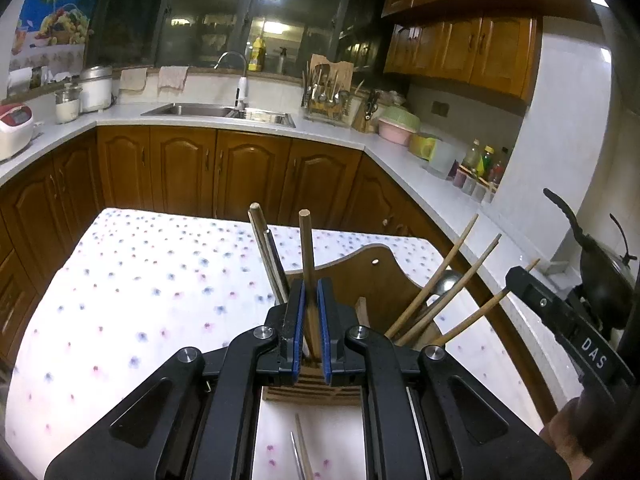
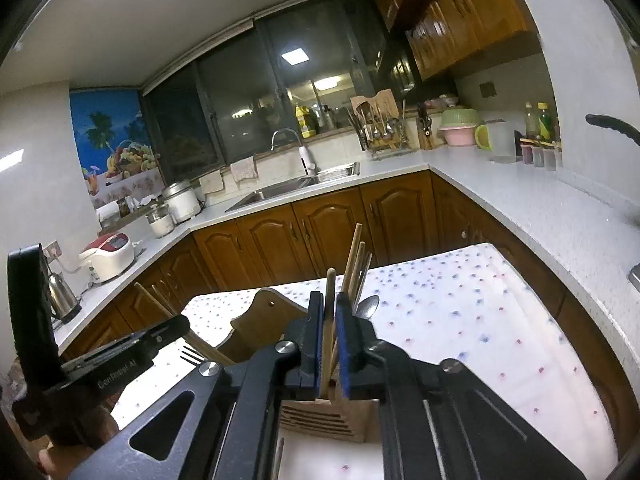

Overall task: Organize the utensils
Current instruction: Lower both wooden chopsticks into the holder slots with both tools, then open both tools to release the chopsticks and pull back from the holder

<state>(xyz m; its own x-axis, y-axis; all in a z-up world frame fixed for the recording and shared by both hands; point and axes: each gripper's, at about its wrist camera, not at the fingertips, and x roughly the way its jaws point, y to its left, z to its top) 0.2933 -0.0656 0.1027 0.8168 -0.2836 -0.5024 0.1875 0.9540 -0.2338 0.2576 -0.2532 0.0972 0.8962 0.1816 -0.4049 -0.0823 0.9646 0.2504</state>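
Both grippers work over the wooden utensil holder [image 1: 372, 280] on the flower-patterned surface [image 1: 140, 280]. The left gripper [image 1: 311, 320] is clenched on a chopstick [image 1: 307, 248] that stands upright, its lower end down at the holder's slots. The right gripper [image 2: 329, 336] is closed around another chopstick [image 2: 330, 312], though its grip looks looser. To do this well, hold each stick upright over its slot, lower it fully, and release only once seated, clear of the sticks already leaning there.
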